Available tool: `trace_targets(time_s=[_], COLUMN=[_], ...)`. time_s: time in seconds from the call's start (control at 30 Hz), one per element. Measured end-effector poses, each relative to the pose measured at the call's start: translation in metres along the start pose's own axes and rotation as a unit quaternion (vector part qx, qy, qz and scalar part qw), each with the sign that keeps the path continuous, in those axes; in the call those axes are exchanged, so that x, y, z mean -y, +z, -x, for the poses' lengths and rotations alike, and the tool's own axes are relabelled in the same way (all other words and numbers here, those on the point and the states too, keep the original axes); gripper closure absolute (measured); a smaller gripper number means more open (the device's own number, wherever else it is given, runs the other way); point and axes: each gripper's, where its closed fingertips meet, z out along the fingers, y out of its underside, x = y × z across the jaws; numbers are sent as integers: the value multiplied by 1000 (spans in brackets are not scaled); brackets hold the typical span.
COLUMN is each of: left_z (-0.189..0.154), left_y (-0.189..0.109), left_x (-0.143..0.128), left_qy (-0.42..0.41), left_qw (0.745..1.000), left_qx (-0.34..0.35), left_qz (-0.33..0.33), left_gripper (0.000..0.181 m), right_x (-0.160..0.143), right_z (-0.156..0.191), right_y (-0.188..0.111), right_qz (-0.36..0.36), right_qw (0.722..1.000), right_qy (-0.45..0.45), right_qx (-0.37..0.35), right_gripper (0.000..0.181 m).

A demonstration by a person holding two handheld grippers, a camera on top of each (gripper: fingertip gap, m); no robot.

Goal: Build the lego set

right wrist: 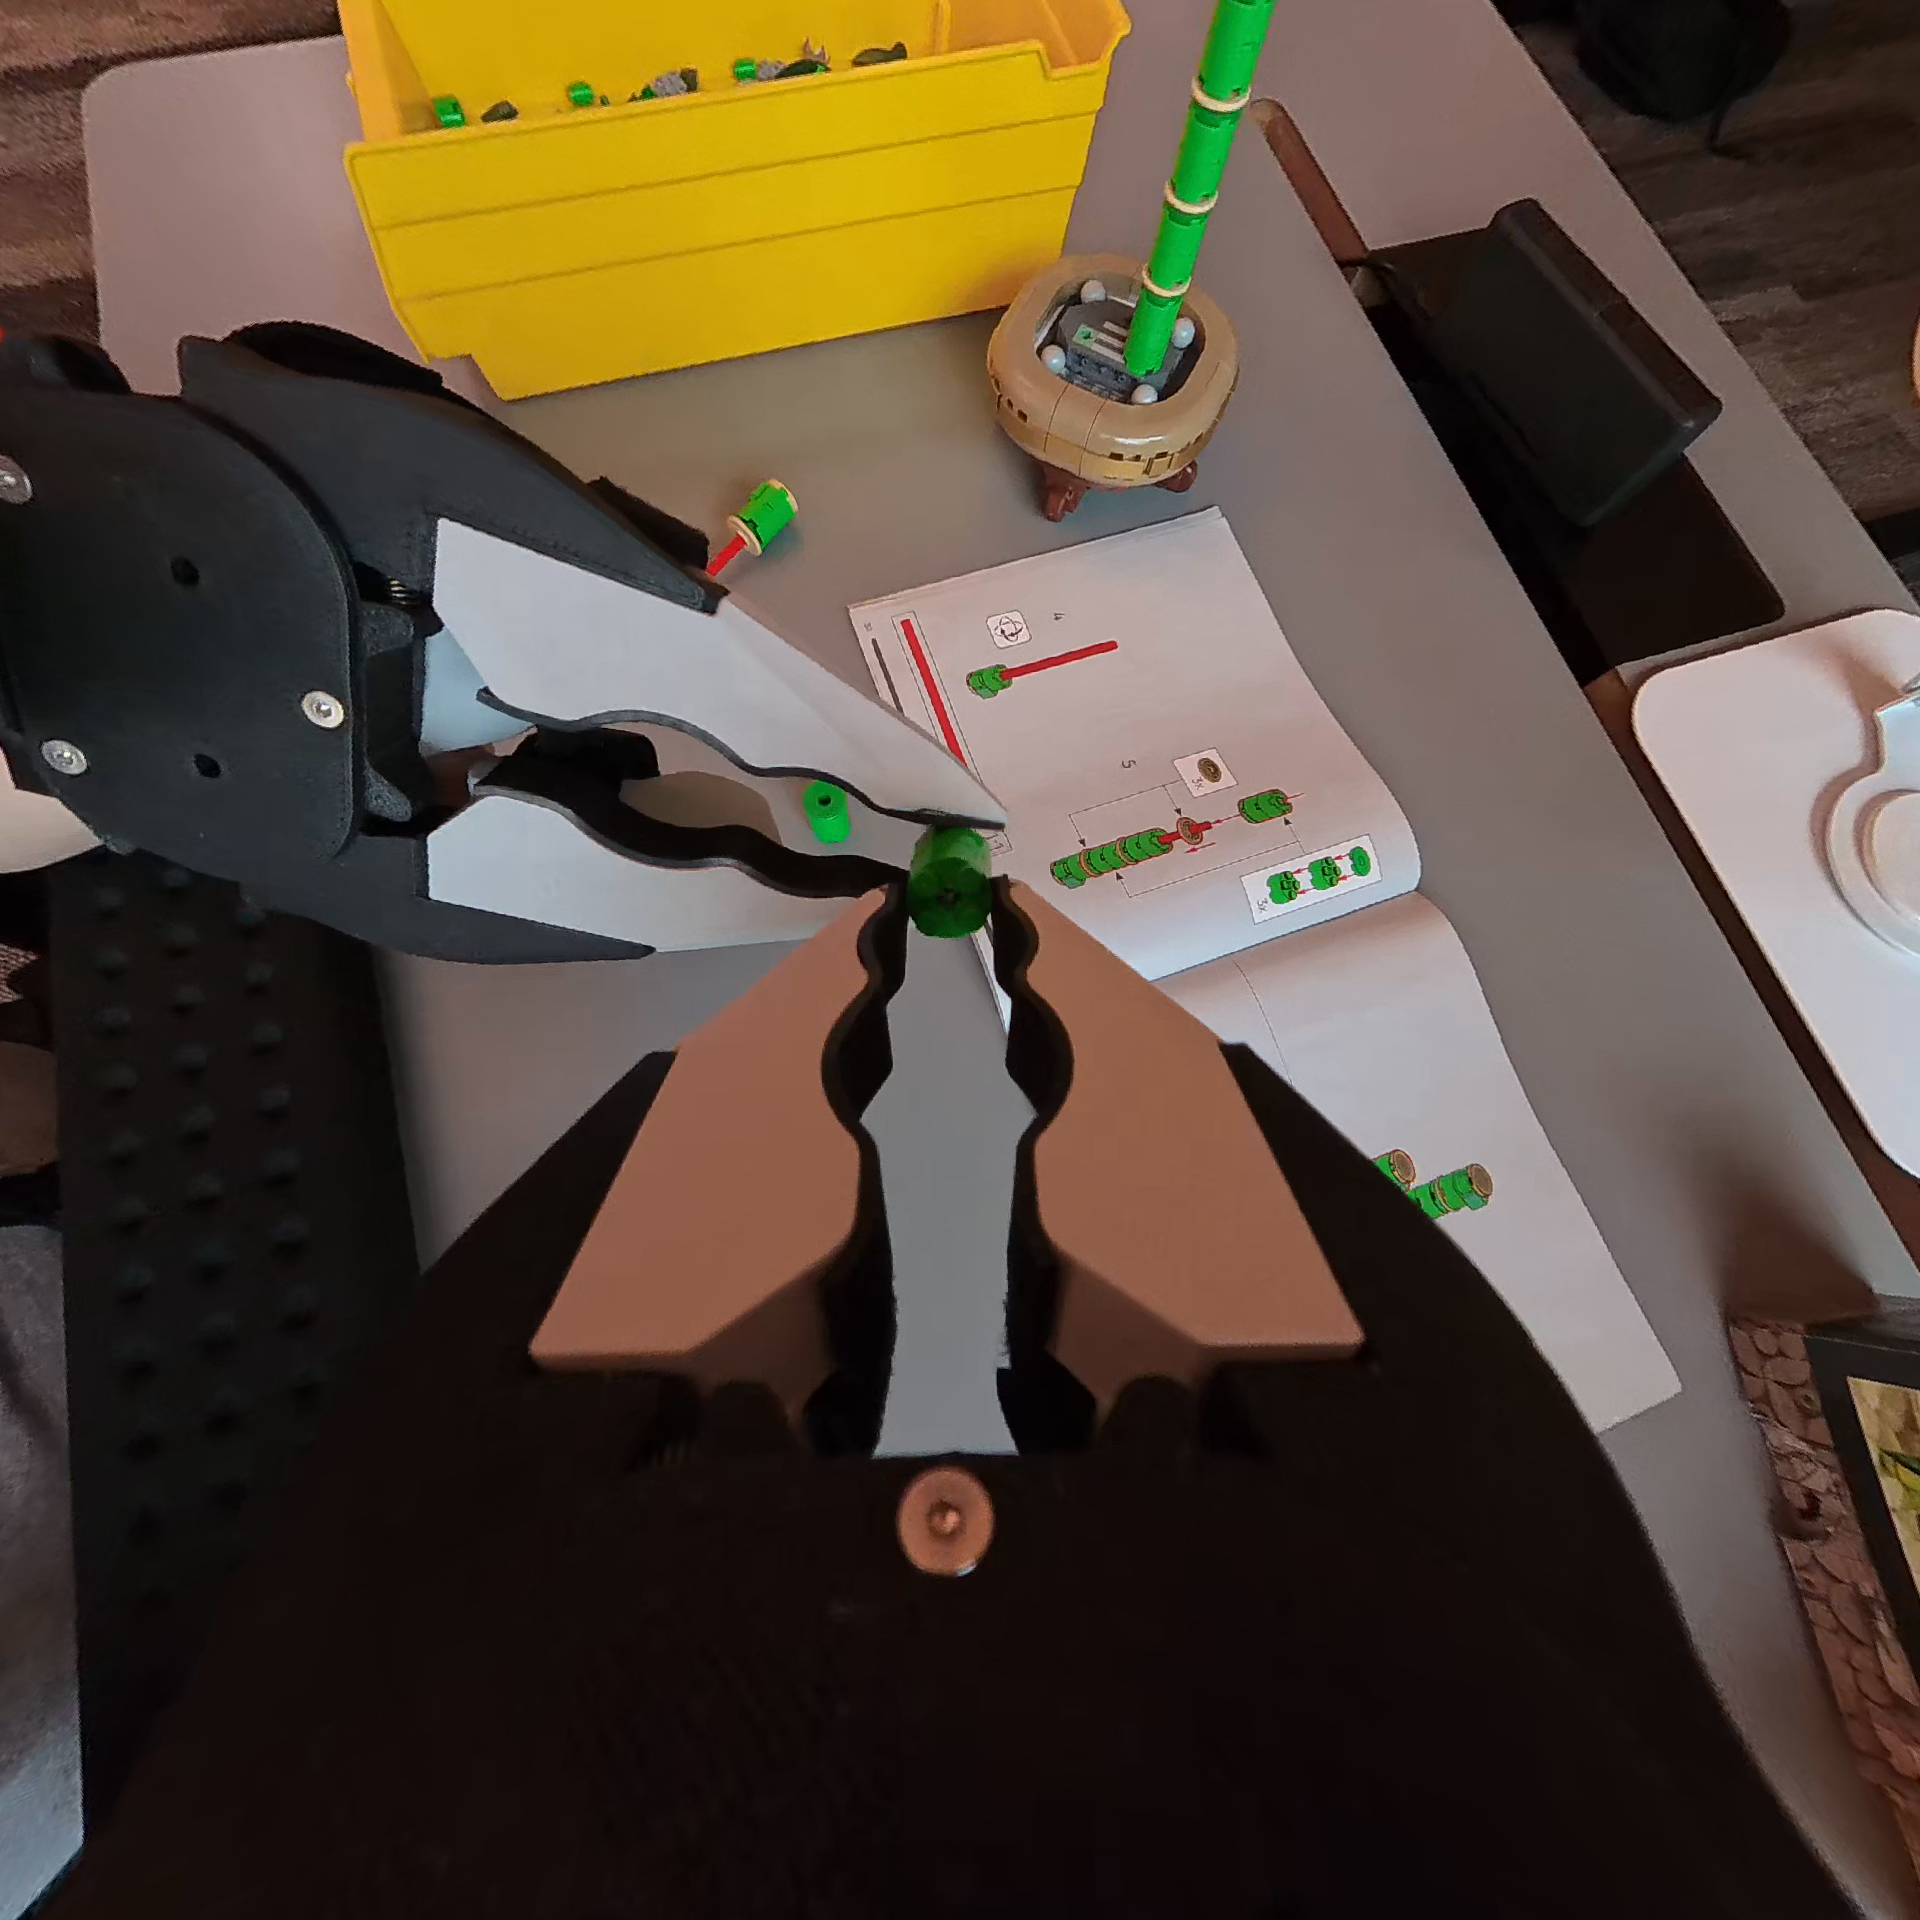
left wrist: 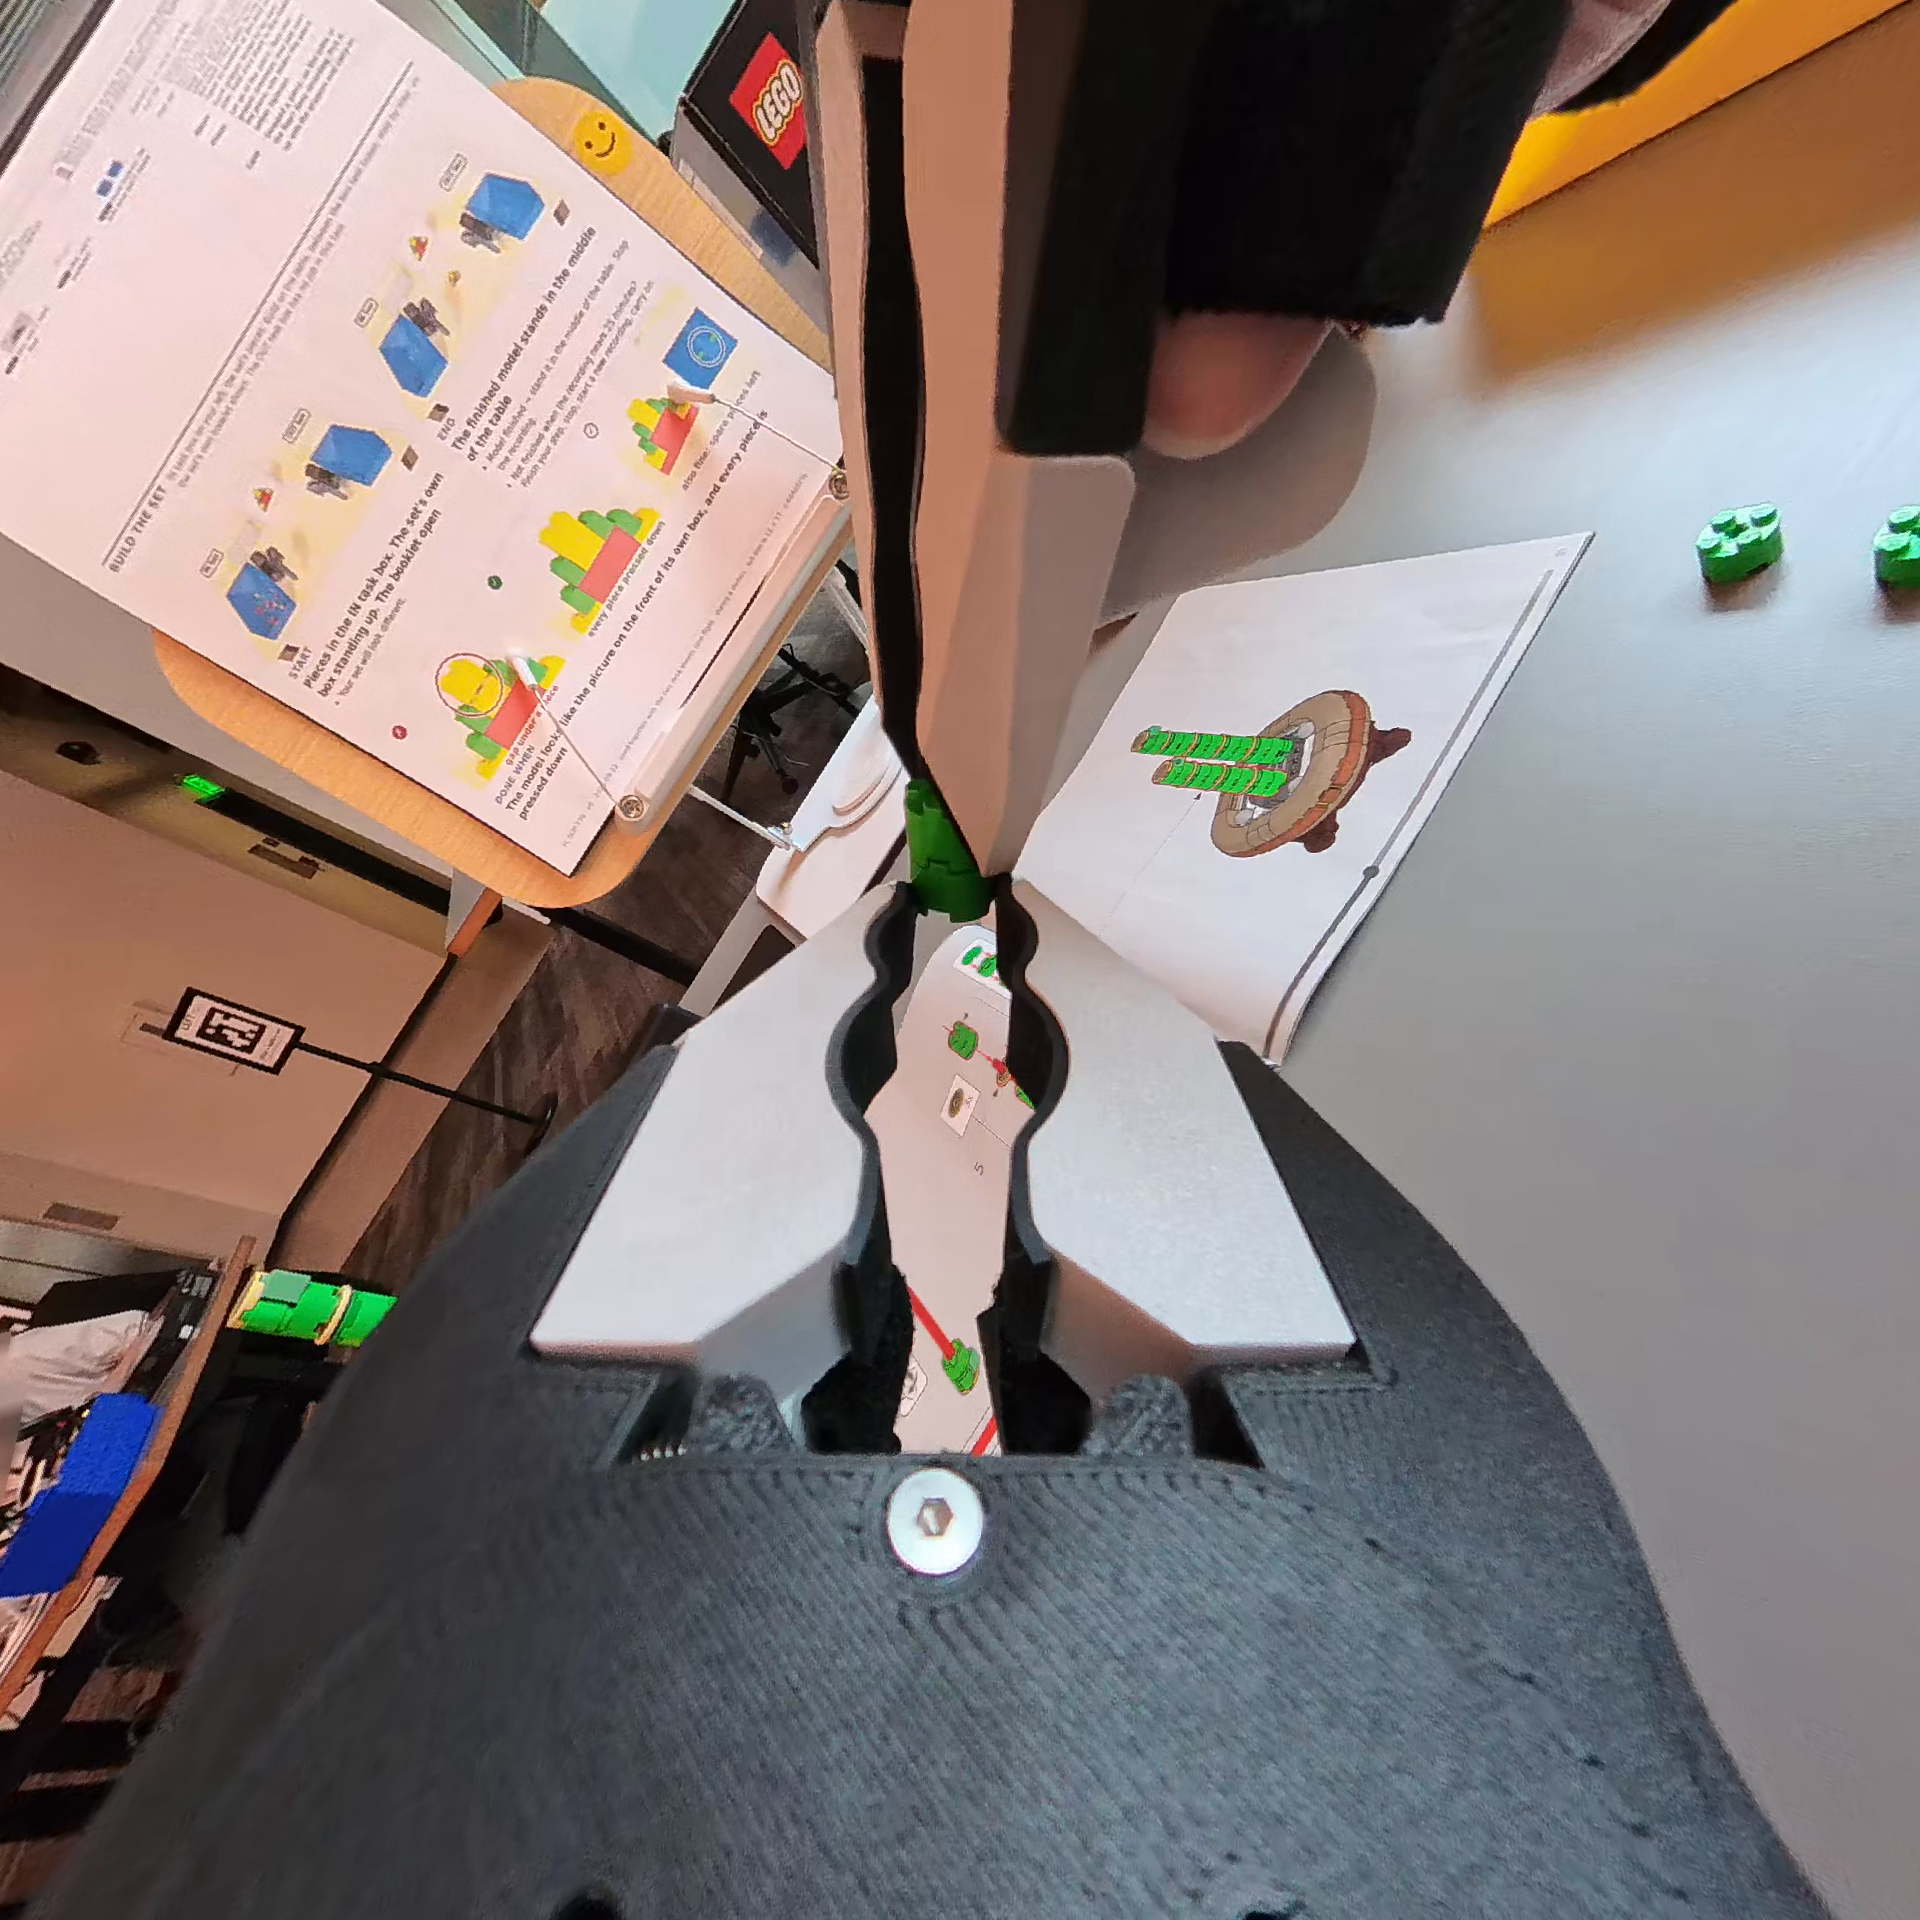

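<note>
Your two grippers meet tip to tip over the open instruction booklet (right wrist: 1226, 748), and a short green cylinder piece (right wrist: 948, 881) sits right where they meet. Your right gripper (right wrist: 945, 894) has its brown fingers closed on that piece at the very tips. Your left gripper (right wrist: 935, 831) reaches in from the left edge of the table (right wrist: 260, 187), its grey fingers drawn nearly together with their tips touching the same piece; in the left wrist view your left gripper (left wrist: 951, 894) pinches the green piece (left wrist: 940, 852) from below while the right gripper's fingers come down onto it from above.

A small green ring piece (right wrist: 826, 810) lies on the table beside the left gripper's fingers. Farther back, a green piece on a red axle (right wrist: 753, 525) lies near the yellow bin (right wrist: 727, 208), which stands at the table's far edge. The tan pot (right wrist: 1112, 405) with its tall green stalk (right wrist: 1195, 177) stands upright just beyond the booklet.
</note>
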Motion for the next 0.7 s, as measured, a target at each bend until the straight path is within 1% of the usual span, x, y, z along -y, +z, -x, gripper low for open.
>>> trace_targets(time_s=[0.27, 0.43, 0.53, 0.7], left_z=[4, 7, 11, 18], left_y=[-2, -4, -5, -6], left_x=[3, 3, 2, -1], left_qy=[18, 17, 17, 14], left_qw=[1000, 1000, 999, 999], left_qx=[21, 25, 36, 48], left_qz=[-3, -2, 0, 10], left_gripper=[167, 167, 167, 167], right_x=[4, 8, 13, 17], right_z=[2, 5, 5, 3], right_y=[-2, -2, -2, 1], right_qz=[-19, -33, -45, -51], right_qw=[1000, 999, 999, 999], right_qy=[-7, 6, -3, 13], right_qx=[14, 33, 21, 3], right_gripper=[166, 161, 163, 163])
